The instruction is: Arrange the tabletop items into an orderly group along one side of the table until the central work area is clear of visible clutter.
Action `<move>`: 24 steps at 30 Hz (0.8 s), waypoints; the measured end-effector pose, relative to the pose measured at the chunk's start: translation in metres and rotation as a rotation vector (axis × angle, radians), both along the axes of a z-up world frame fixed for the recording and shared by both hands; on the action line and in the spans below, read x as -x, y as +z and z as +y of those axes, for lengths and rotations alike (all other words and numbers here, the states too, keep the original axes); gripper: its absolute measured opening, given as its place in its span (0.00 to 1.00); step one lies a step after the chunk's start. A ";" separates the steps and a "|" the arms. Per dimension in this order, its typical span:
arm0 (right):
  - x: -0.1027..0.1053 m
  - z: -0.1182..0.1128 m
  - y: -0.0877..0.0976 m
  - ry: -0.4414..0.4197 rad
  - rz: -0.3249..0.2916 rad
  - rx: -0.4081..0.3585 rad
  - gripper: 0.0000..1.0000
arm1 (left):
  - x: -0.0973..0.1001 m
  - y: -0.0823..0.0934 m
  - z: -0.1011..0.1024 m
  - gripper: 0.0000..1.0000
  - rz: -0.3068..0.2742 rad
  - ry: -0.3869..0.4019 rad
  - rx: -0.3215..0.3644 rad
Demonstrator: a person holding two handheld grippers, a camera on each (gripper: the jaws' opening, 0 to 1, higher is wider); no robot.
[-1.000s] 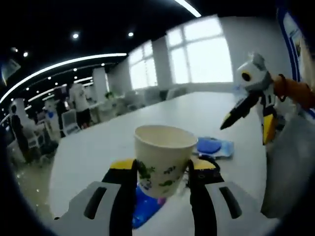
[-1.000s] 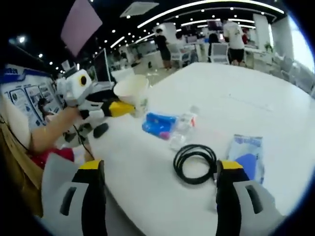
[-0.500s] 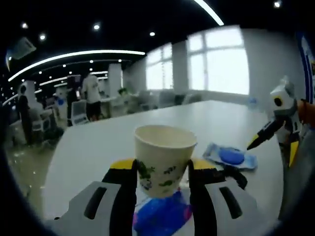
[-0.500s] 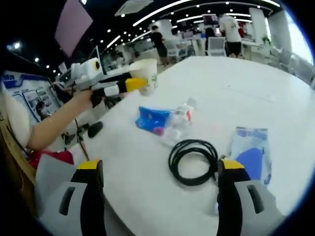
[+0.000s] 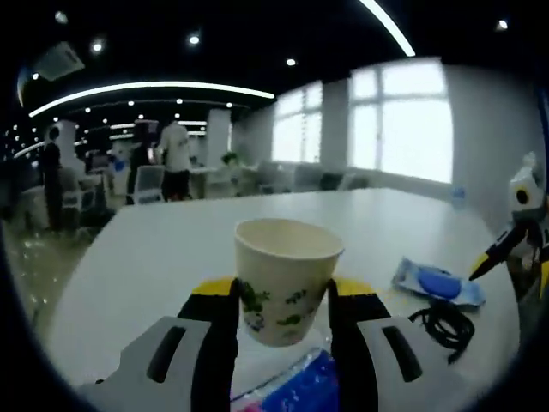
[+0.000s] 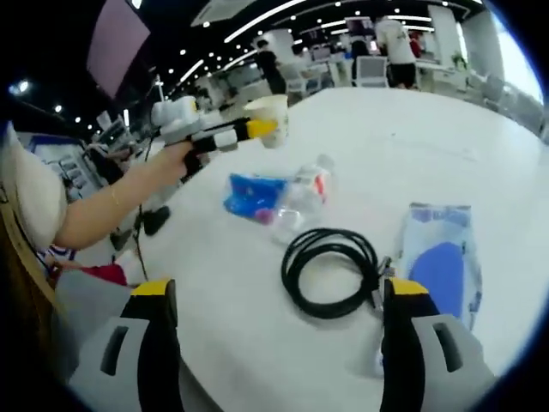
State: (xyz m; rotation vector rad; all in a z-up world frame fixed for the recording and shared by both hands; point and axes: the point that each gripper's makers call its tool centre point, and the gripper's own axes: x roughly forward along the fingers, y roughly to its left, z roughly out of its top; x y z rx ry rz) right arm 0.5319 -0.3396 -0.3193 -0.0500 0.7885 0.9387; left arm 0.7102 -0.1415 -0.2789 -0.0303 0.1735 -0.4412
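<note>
The left gripper (image 5: 280, 316) squeezes the cup (image 5: 286, 276) above the table (image 5: 163, 257). It should stay upright and go down softly at the edge. The right gripper (image 6: 276, 343) is wide apart, holding nothing.

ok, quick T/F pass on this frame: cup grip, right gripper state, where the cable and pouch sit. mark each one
1. The left gripper is shut on the paper cup. True.
2. The paper cup lies tipped over on the table. False: it is upright between the left jaws, held above the table.
3. The right gripper is shut on the black cable. False: its jaws stand wide apart and the coil lies on the table ahead of them.
4. A clear pouch with a blue item lies beside the coiled cable. True.
5. The blue packet sits inside the cable coil. False: it lies apart from the coil, nearer the left gripper.
</note>
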 end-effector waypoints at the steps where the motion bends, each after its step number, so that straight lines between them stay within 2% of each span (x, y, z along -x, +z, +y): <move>1: -0.001 -0.001 -0.002 -0.003 0.002 0.003 0.99 | -0.004 -0.003 0.001 0.38 -0.006 0.007 -0.012; 5: -0.002 -0.002 -0.009 -0.007 0.017 0.010 0.99 | -0.020 -0.015 0.006 0.38 0.006 0.045 0.001; 9: -0.002 -0.005 -0.014 -0.002 0.029 0.017 0.98 | -0.030 -0.025 0.011 0.38 0.011 0.073 -0.018; 12: -0.003 -0.006 -0.016 -0.001 0.032 0.022 0.98 | -0.036 -0.031 0.015 0.38 0.018 0.098 0.012; 15: -0.004 -0.007 -0.017 -0.010 0.036 0.021 0.98 | -0.043 -0.039 0.019 0.38 0.033 0.121 -0.004; 19: -0.003 -0.008 -0.019 -0.011 0.041 0.026 0.98 | -0.052 -0.046 0.022 0.38 0.039 0.154 0.046; 24: -0.002 -0.012 -0.022 -0.020 0.046 0.029 0.98 | -0.056 -0.059 0.023 0.38 0.060 0.174 0.038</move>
